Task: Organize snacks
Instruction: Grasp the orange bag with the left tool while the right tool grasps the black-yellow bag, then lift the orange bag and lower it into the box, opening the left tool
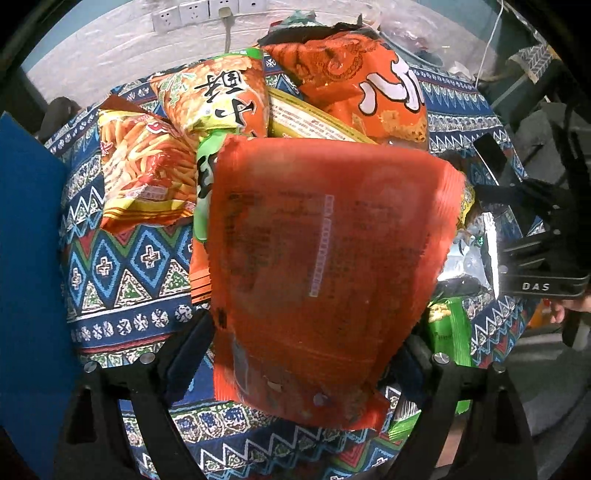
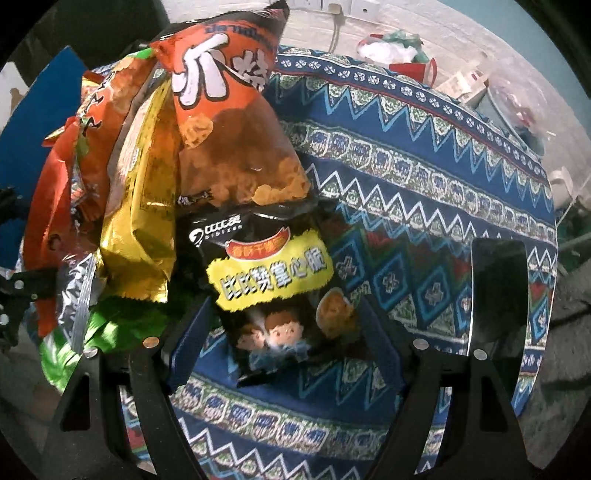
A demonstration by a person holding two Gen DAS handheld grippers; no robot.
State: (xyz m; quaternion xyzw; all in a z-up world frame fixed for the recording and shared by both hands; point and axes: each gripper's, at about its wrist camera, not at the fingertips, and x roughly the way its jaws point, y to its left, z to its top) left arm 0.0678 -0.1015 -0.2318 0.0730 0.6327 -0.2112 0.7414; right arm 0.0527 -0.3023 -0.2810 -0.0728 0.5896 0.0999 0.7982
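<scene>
This looks like a lived-in room at home. The surface wears a blue woven cloth with zigzag and diamond bands [image 2: 424, 206], heaped with crinkly foil snack bags [image 1: 343, 85]. Behind it a whitewashed brick wall [image 1: 110, 48] carries a row of white wall sockets [image 1: 207, 11], with loose clutter beside.

A snack packet [image 1: 325, 266] sits between the left tool [image 1: 295, 354] fingers, with the snack pile [image 1: 258, 110] beyond it on the surface [image 1: 122, 266]. Another packet [image 2: 273, 288] lies ahead of the right tool [image 2: 291, 354].
</scene>
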